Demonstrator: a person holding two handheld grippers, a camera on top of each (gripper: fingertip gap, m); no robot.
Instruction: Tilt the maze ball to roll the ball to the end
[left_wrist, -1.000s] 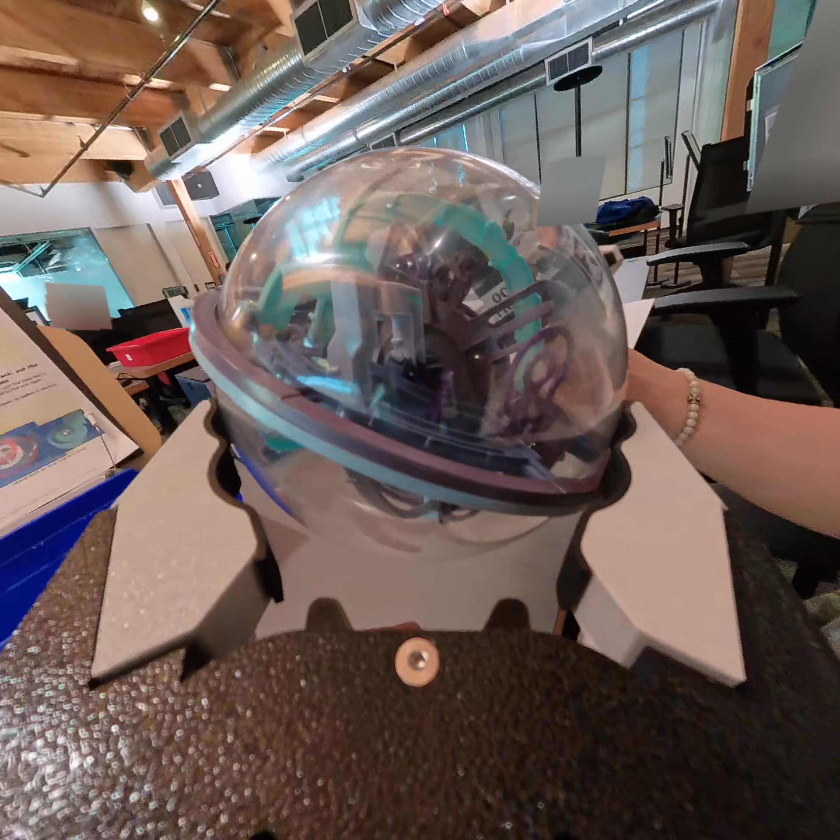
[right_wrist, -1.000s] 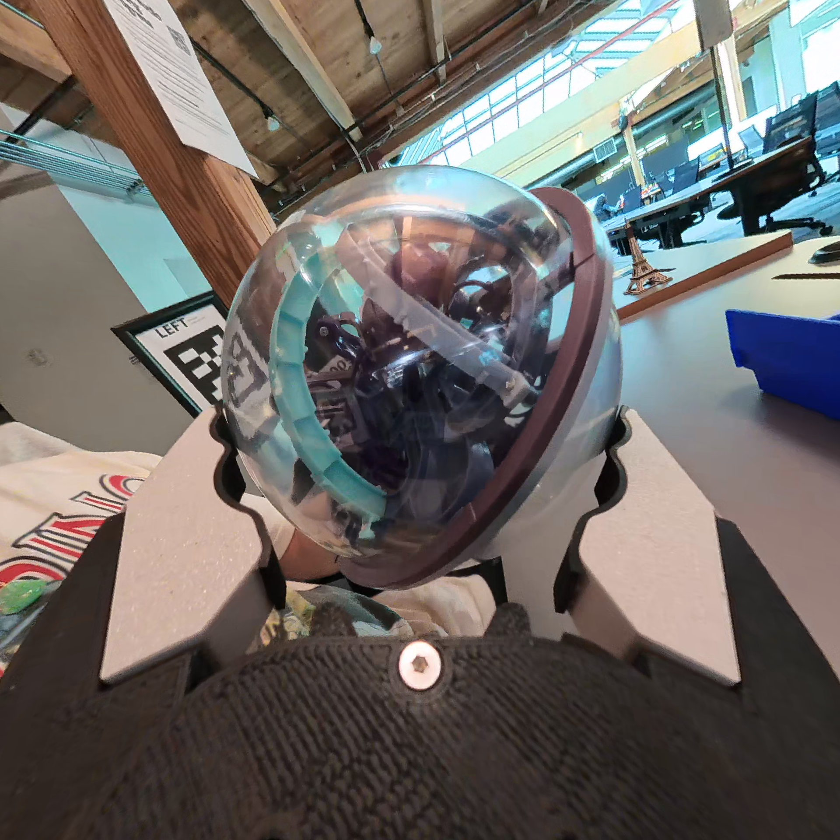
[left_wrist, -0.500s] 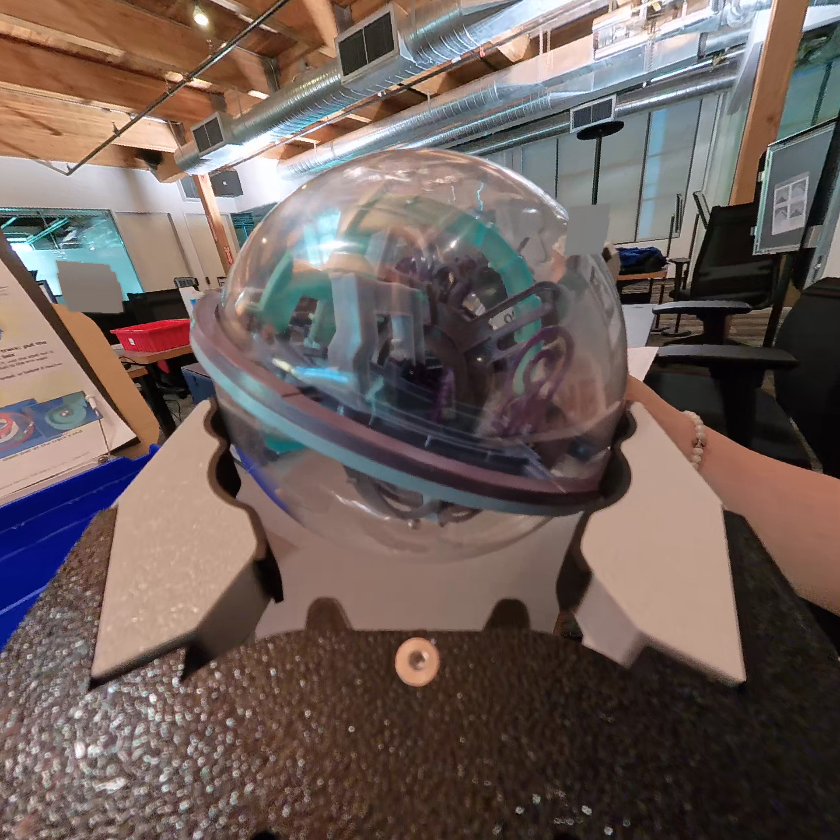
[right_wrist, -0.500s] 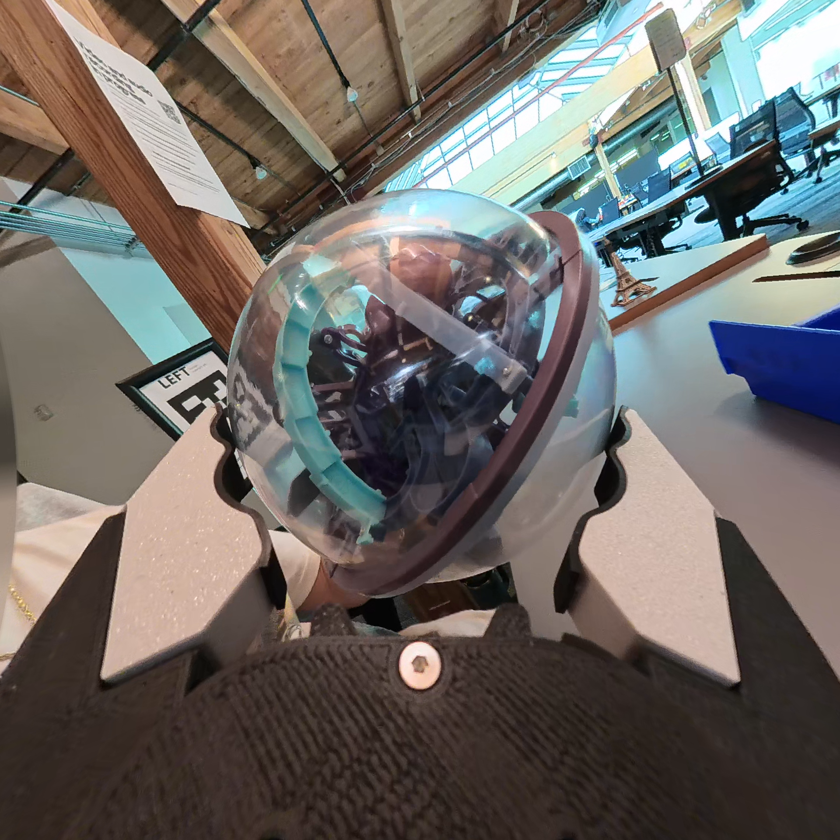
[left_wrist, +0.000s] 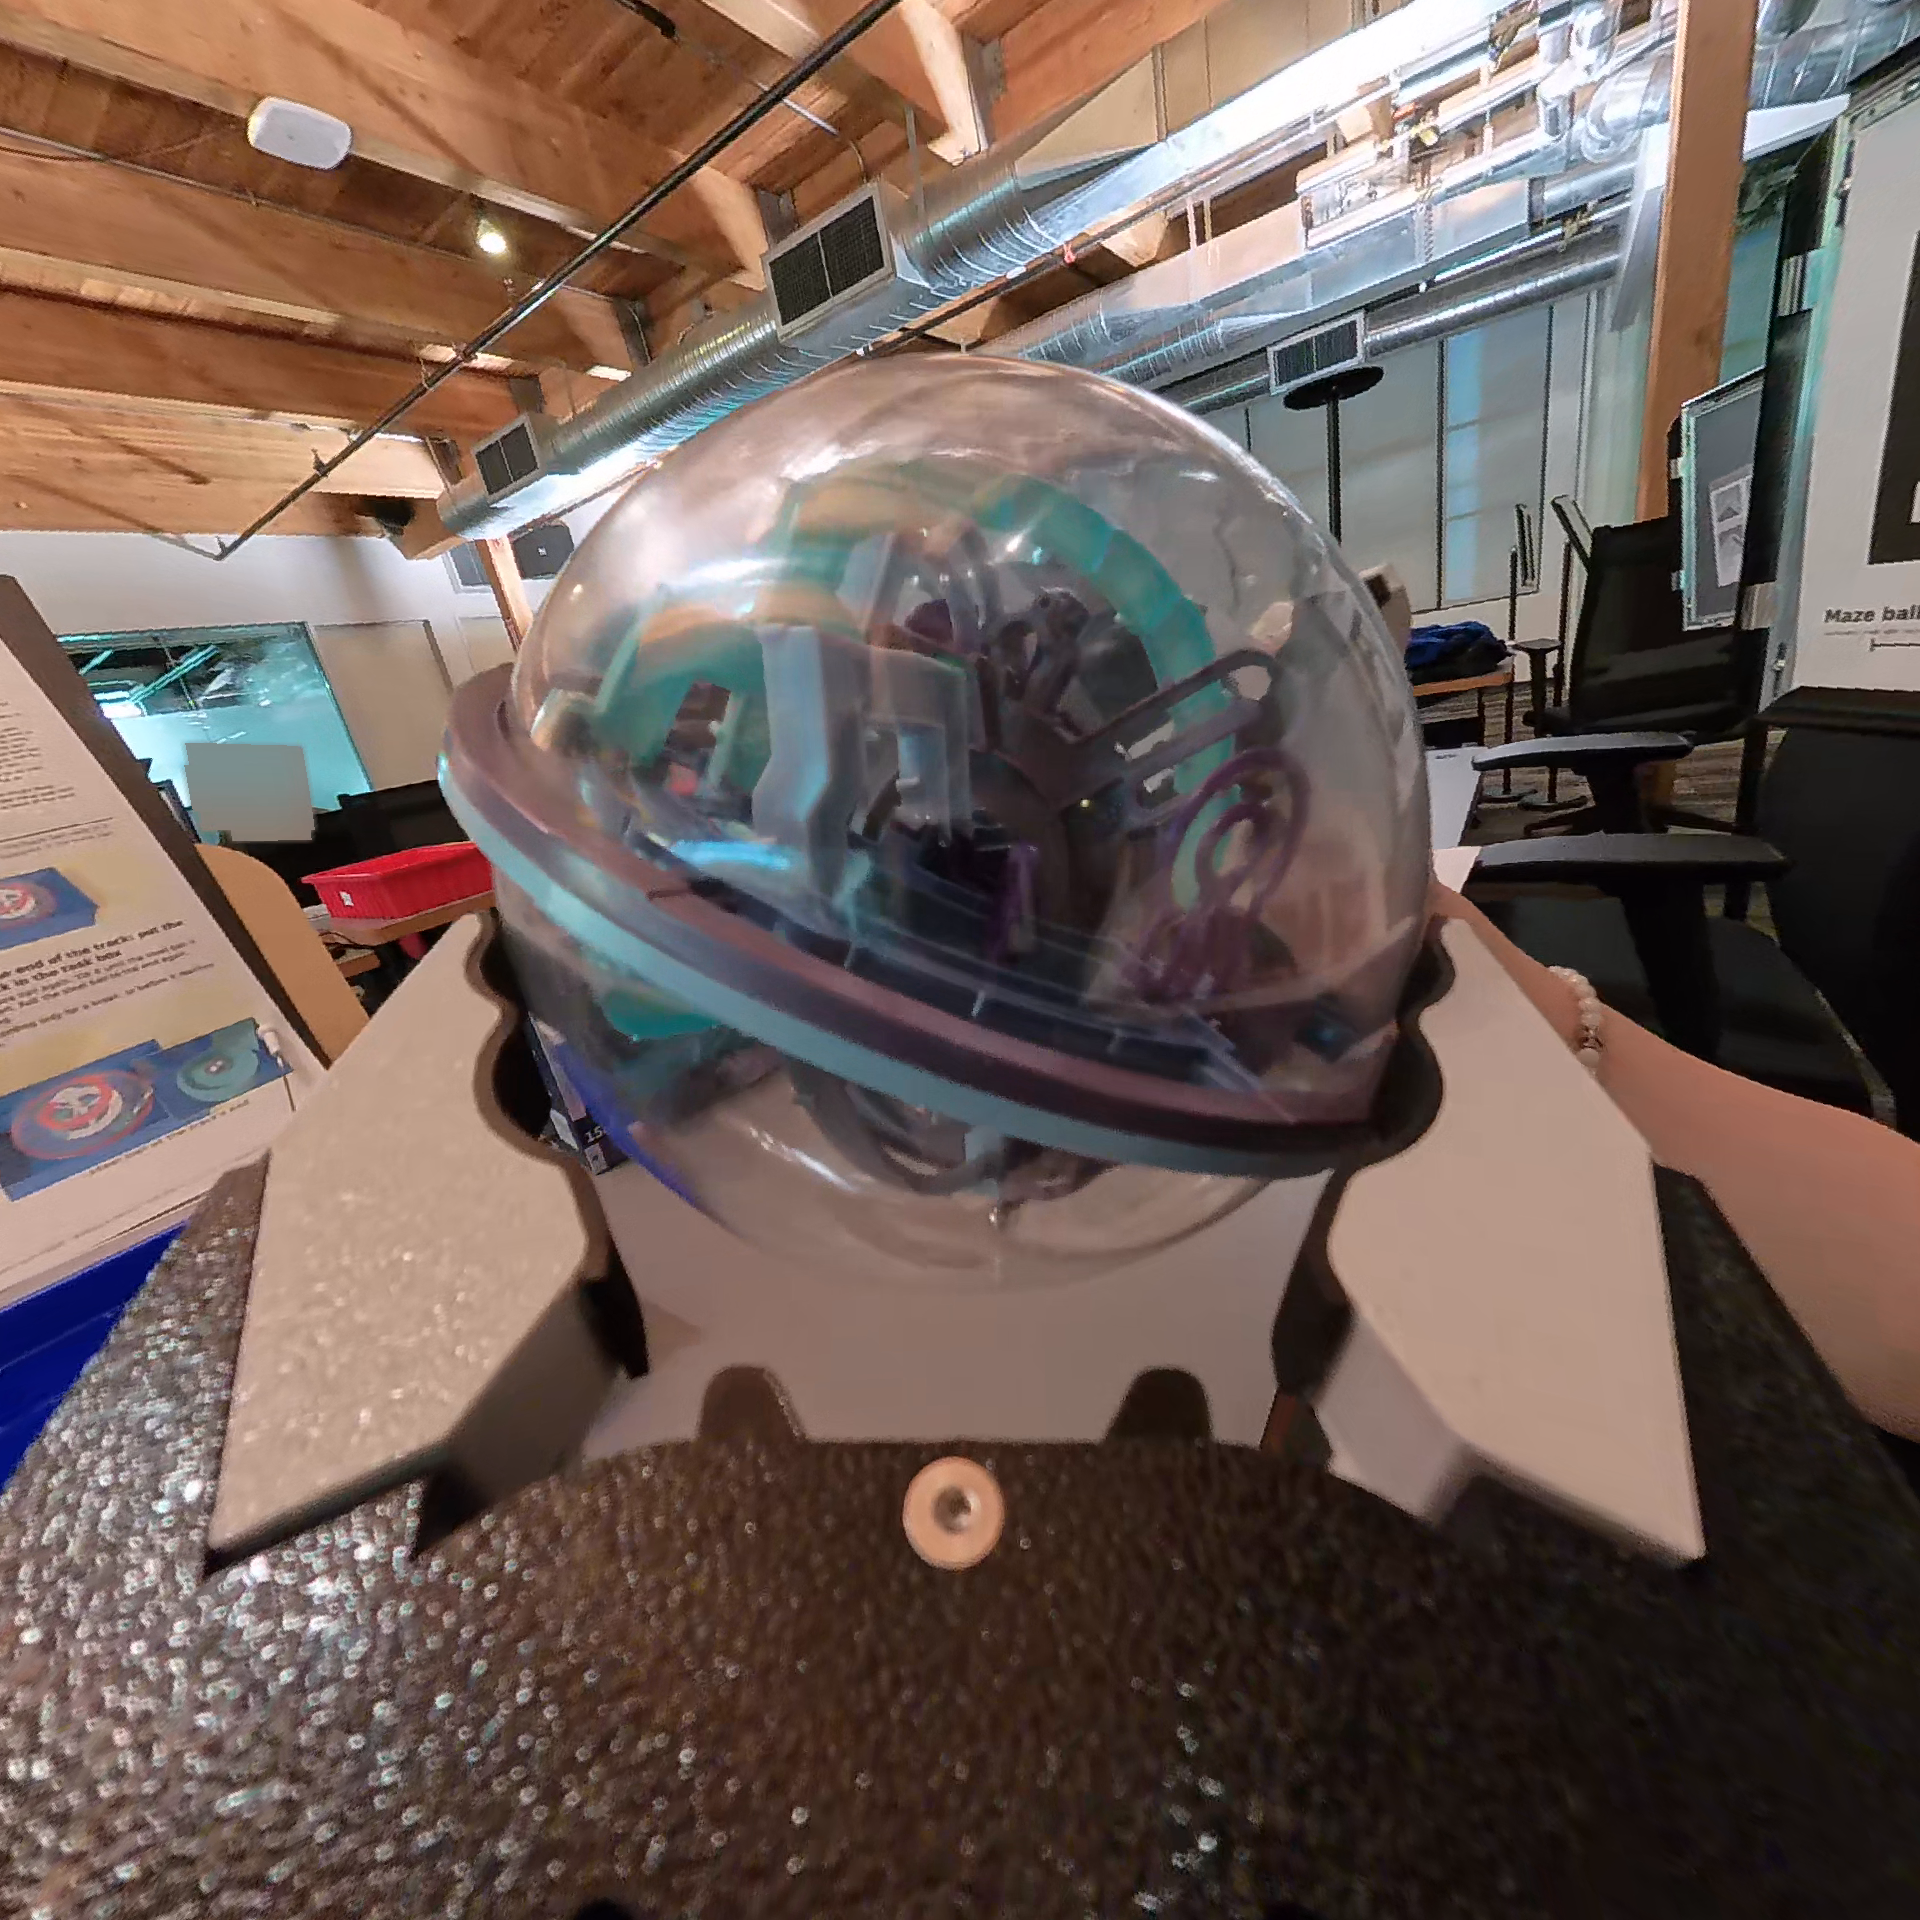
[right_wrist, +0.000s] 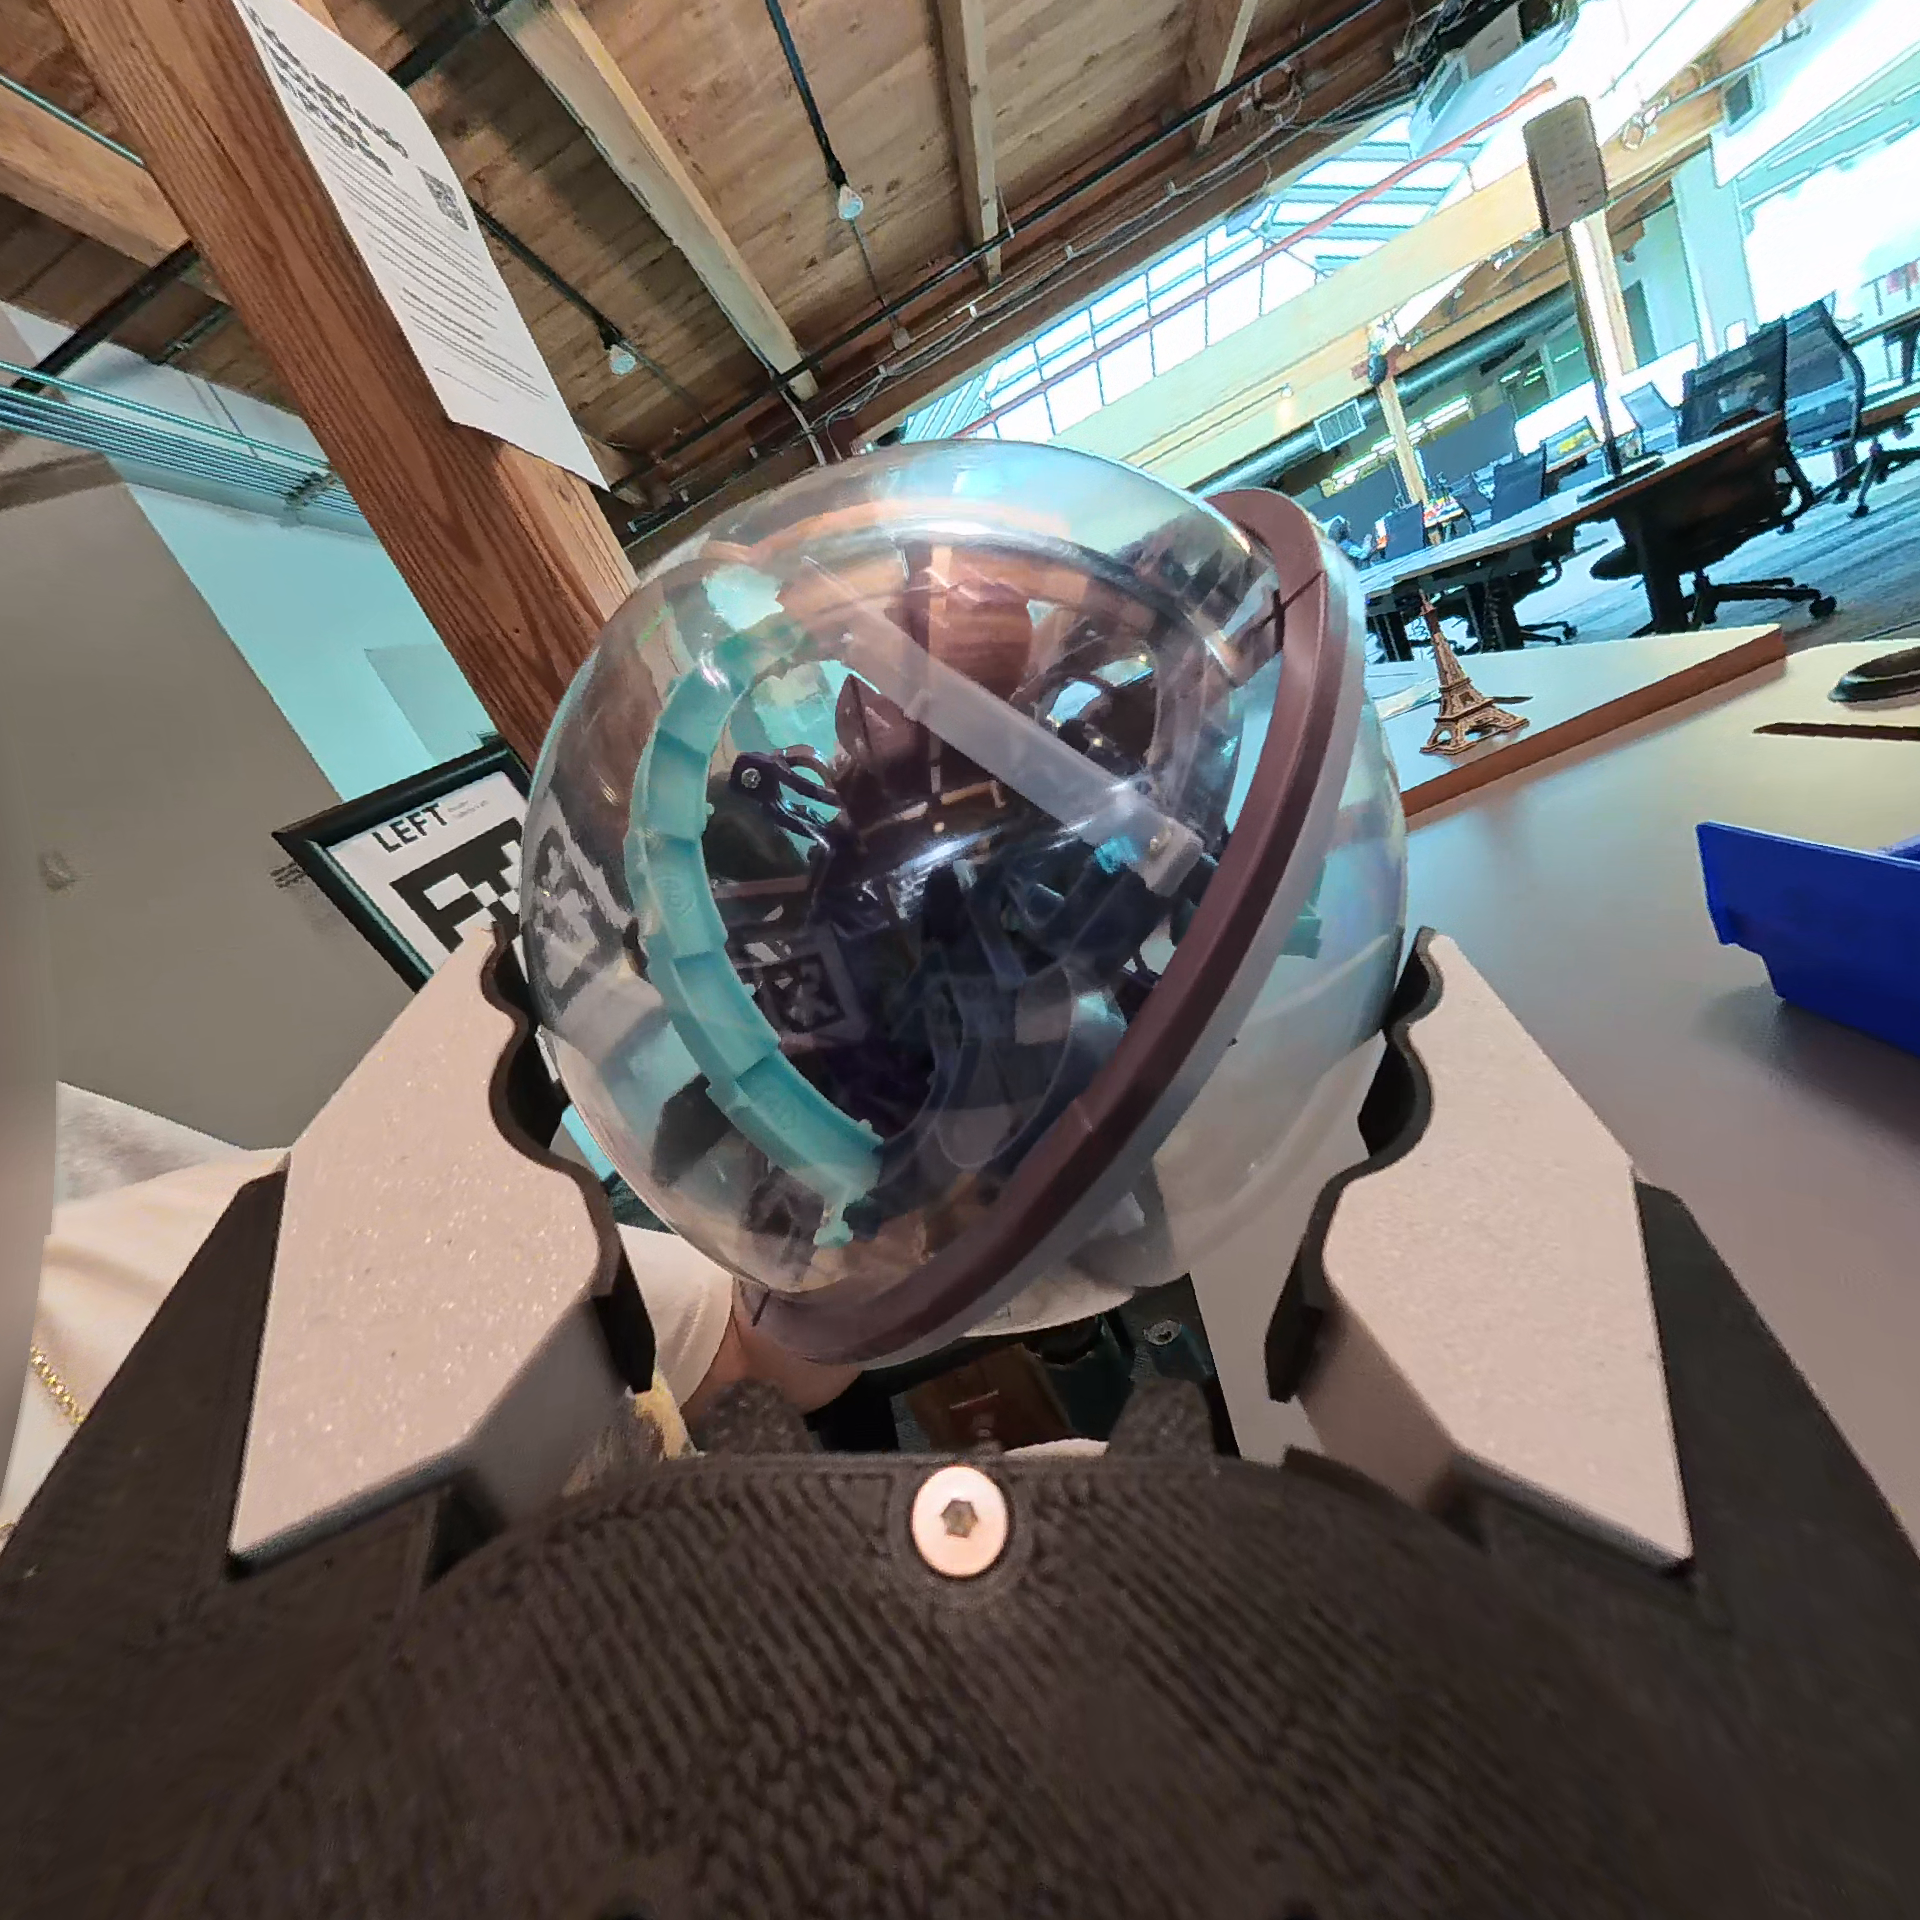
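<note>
The maze ball (left_wrist: 966, 810) is a clear sphere with a dark purple equator band and teal, grey and purple tracks inside. It is held in the air between both grippers. My left gripper (left_wrist: 961, 997) is shut on it, with grey fingers (left_wrist: 416, 1195) pressing each side; the band slopes down to the right. My right gripper (right_wrist: 961, 977) is also shut on the ball (right_wrist: 966, 894), where the band runs steeply from upper right to lower left. I cannot make out the small rolling ball inside.
A grey table (right_wrist: 1558, 935) carries a blue bin (right_wrist: 1818, 935) and a small tower model (right_wrist: 1465, 696). A wooden post (right_wrist: 343, 416) and a framed marker sign (right_wrist: 436, 873) stand behind. An instruction board (left_wrist: 94, 935), office chairs (left_wrist: 1662, 748) and a person's forearm (left_wrist: 1714, 1164) show in the left wrist view.
Both grippers keep their hold on the ball. The background has shifted in both views, with more ceiling showing, so the grippers and ball have tilted together.
</note>
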